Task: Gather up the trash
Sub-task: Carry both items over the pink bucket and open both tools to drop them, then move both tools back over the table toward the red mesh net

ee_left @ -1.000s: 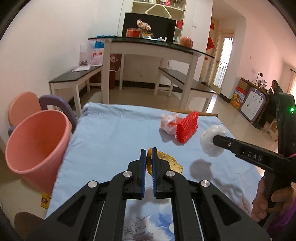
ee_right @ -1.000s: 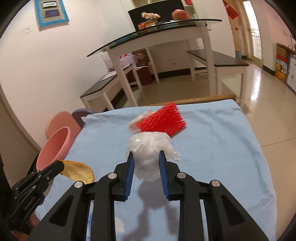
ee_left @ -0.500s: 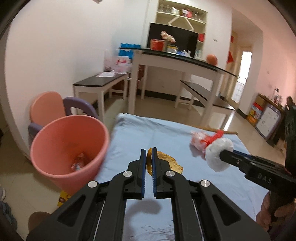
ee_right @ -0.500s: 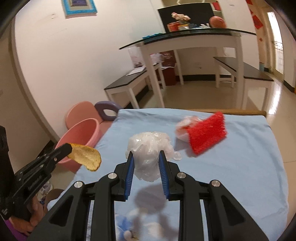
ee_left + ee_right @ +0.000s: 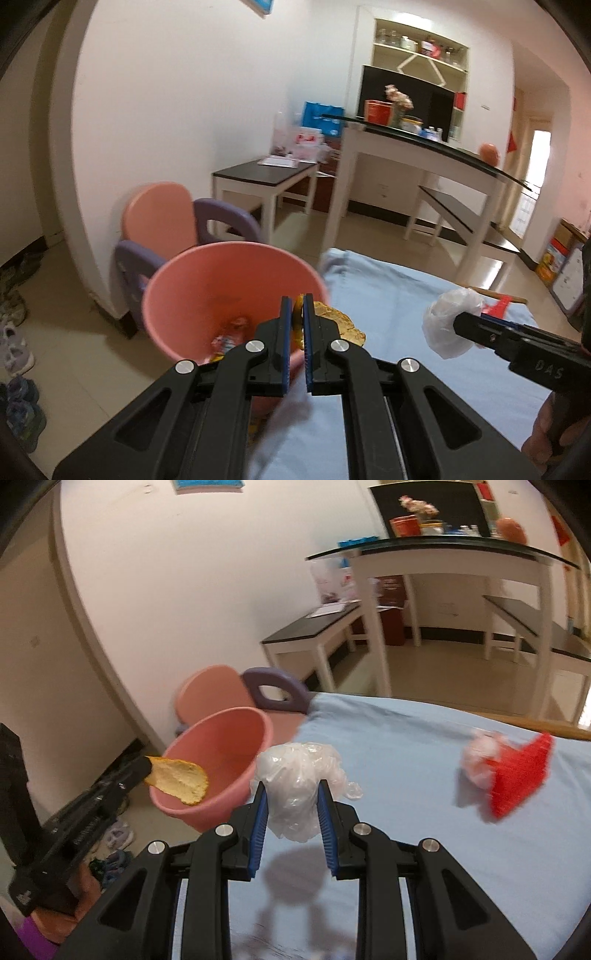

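- Peel [image 5: 334,321] sits clamped in our left gripper [image 5: 298,325], over the near rim of the pink bin [image 5: 207,280]; we should carry it past the rim before letting go.
- Our right gripper [image 5: 291,805] squeezes the crumpled plastic bag [image 5: 295,775], just beside the bin, above the blue tablecloth [image 5: 424,830].
- Red mesh [image 5: 521,775] lies well apart from the bin.

Light blue sheet [image 5: 424,746] covers the table, with a red spiky mat [image 5: 519,775] and a pinkish crumpled bag [image 5: 478,762] touching each other near its far right edge; wooden rim [image 5: 546,726] shows behind them.
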Available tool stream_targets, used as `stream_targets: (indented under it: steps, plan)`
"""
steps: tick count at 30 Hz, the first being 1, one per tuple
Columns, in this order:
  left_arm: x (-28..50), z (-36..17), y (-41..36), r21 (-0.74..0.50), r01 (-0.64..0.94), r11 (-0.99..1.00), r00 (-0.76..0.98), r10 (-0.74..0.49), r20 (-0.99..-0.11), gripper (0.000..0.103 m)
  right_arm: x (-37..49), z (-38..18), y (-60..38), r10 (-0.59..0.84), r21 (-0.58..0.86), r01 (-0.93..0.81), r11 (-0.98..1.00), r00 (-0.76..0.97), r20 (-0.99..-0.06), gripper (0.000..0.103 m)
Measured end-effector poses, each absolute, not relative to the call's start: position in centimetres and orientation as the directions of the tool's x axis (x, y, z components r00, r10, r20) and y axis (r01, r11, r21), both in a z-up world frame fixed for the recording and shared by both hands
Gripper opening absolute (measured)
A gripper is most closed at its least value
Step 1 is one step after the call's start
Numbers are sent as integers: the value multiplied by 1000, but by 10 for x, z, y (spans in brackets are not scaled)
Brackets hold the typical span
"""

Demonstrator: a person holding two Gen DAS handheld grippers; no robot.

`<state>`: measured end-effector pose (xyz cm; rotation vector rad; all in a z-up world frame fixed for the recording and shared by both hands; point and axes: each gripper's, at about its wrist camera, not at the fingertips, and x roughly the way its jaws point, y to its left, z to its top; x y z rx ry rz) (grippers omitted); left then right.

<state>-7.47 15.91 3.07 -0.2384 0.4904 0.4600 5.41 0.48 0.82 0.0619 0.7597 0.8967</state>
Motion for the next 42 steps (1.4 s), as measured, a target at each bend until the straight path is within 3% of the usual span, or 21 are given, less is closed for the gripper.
stream_targets:
  steps: [9,26,28,29,31,33,42]
  plan:
    - [-85,19,196,-100,-563,820,731,437,-524,5,54,7,64,781,399,-737,545,273,-562,26]
    - [-92,-1,240,-147,-617,773,697,450,-558,6,58,-15,129,775,402,-765,503,193,-602,30]
    - [-93,-2,241,-149,-616,773,697,447,-561,10,57,-17,130,771,403,-764,504,189,-608,33]
    - [-93,-3,242,-153,-614,774,700,444,-560,12,58,-17,131,770,402,-764,505,188,-610,39]
    - [-95,-3,243,-155,-611,776,704,444,-554,26,59,-18,132,771,405,-763,504,187,-609,44]
    - [-97,-1,241,-160,-606,779,712,443,-545,33,59,-16,132,770,397,-767,504,190,-609,44]
    - [-101,5,235,-178,-594,785,728,431,-533,34,53,-13,119,763,371,-773,515,217,-609,46]
